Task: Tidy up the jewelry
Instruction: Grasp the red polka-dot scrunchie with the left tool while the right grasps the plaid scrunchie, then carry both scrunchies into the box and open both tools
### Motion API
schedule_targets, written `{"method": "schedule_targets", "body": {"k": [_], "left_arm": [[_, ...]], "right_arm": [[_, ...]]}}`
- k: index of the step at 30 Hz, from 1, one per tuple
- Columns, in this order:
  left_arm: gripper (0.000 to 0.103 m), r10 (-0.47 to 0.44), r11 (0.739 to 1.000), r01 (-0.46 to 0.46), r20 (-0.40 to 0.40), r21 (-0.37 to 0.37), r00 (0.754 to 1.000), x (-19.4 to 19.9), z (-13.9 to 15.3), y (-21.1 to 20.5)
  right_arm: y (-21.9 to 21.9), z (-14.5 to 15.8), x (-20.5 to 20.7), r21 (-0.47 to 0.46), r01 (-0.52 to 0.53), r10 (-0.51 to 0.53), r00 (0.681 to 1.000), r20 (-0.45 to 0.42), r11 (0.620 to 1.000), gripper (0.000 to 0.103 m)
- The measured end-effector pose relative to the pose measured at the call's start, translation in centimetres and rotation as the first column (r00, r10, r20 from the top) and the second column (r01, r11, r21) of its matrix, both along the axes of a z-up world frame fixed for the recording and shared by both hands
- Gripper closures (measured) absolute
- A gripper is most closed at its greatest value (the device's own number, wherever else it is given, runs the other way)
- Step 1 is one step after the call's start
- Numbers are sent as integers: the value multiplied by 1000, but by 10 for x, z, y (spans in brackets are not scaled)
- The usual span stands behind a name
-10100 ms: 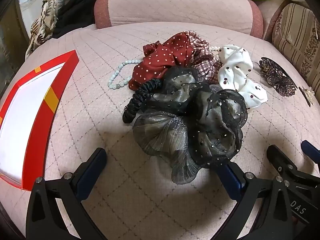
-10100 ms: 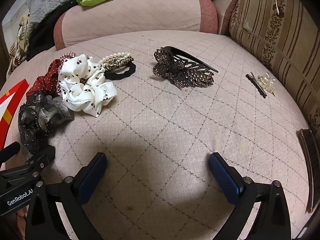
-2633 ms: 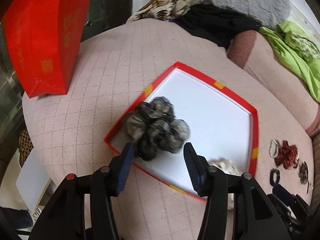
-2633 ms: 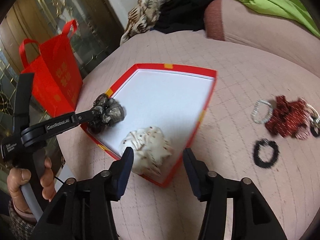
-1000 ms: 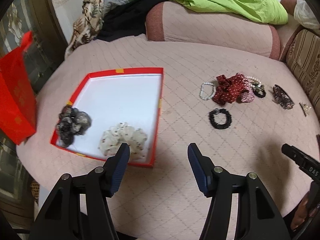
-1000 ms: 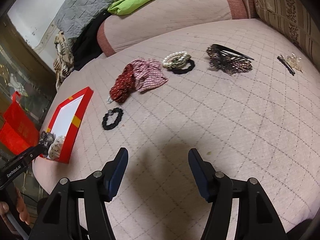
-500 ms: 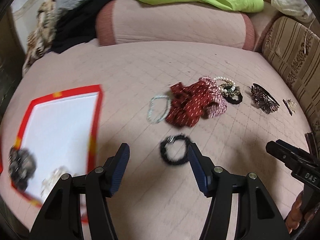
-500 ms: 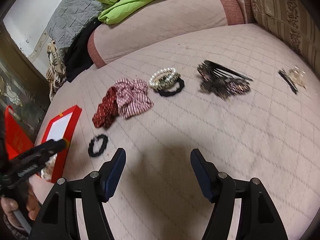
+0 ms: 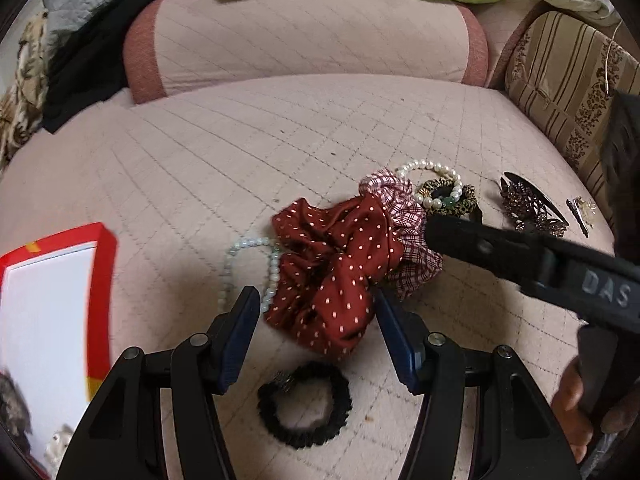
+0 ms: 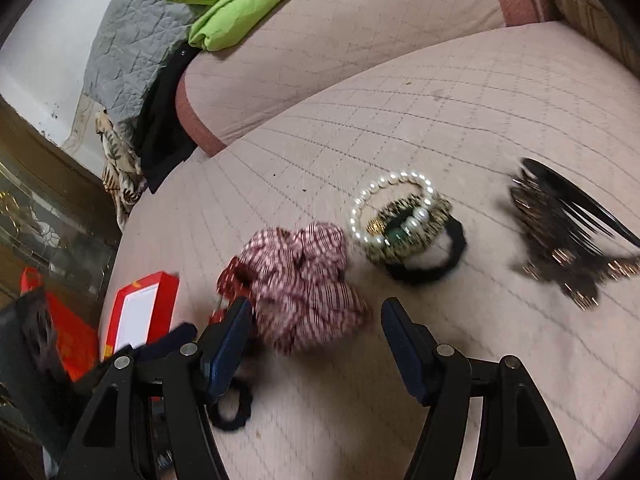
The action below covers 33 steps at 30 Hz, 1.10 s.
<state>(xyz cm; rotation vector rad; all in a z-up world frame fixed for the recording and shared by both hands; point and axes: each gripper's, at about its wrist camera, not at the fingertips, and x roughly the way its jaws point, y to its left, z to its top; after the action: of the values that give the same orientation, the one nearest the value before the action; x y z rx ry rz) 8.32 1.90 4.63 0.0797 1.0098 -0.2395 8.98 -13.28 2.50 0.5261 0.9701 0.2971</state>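
A red polka-dot scrunchie (image 9: 332, 264) lies on the pink quilted cushion. My left gripper (image 9: 314, 312) hangs open just over its near edge, and the pads do not press it. Against its right side lies a plaid scrunchie (image 10: 304, 280), with my right gripper (image 10: 316, 320) open over its near edge. That gripper shows as a black bar (image 9: 520, 256) in the left wrist view. A black scrunchie (image 9: 304, 438) lies below my left fingers. A pale bead bracelet (image 9: 228, 264) lies left of the red scrunchie. The red box (image 9: 102, 280) at far left holds two scrunchies.
A pearl bracelet (image 10: 368, 196) rests on a leopard hair tie (image 10: 440, 204) and a black hair tie (image 10: 424, 268). A dark jewelled hair clip (image 10: 560, 232) lies to the right. A red bag (image 10: 68, 332) stands beyond the box. A bolster (image 9: 320, 40) with green cloth backs the cushion.
Both grippers have swung away from the box and come down close over the pile. The left now sits over the red scrunchie, and the right over the plaid one.
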Motion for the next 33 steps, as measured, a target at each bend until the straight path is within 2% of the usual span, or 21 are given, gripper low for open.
{"method": "schedule_targets", "body": {"k": [1,2,3,4,5,6,7,9,15,21,25,28,33], "left_arm": [[48,-1,1000,1,-13,-13,1000,2,-3,0],[59,-2,1000,1,-30,-26,1000,4,-7,0],[74,-4,999,2,-51,-39,999,6,-11,0],[81,-1,999,-2,-74,-52,997,8,-15,0],[90,4,998,-9,-84,-61,996,8,-17,1],[91,15,997,-21,-88,-74,996,7,-17,4],[93,26,995,-34,-89,-90,996,5,-16,7],[93,39,991,-50,-95,-122,995,0,-12,13],[94,56,982,-65,-56,-175,997,-28,20,29],[93,80,974,-79,-6,-211,997,-61,56,61],[93,132,972,-123,28,-202,991,-78,73,95],[93,205,966,-195,43,-169,978,-84,79,135],[93,327,939,-321,23,-123,945,-79,76,202]], "right_arm": [[3,-2,5,-3,-5,5,1000,-3,1000,31],[6,-5,8,-5,-13,13,1000,-9,1000,31],[9,-8,11,-5,-21,21,1000,-15,1000,35],[12,-12,13,-2,-31,31,999,-22,1000,51],[15,-15,15,4,-41,41,999,-32,999,62],[18,-21,16,25,-57,59,997,-52,998,78],[18,-21,16,25,-57,59,997,-52,998,84],[16,-21,11,48,-54,56,997,-54,997,91],[11,-7,-7,82,-33,36,998,-43,996,95],[17,29,-36,78,-50,50,999,6,996,95],[33,52,-48,63,-91,89,995,36,994,95],[53,66,-55,43,-134,132,990,58,990,95],[100,79,-56,10,-224,223,973,66,975,95]]}}
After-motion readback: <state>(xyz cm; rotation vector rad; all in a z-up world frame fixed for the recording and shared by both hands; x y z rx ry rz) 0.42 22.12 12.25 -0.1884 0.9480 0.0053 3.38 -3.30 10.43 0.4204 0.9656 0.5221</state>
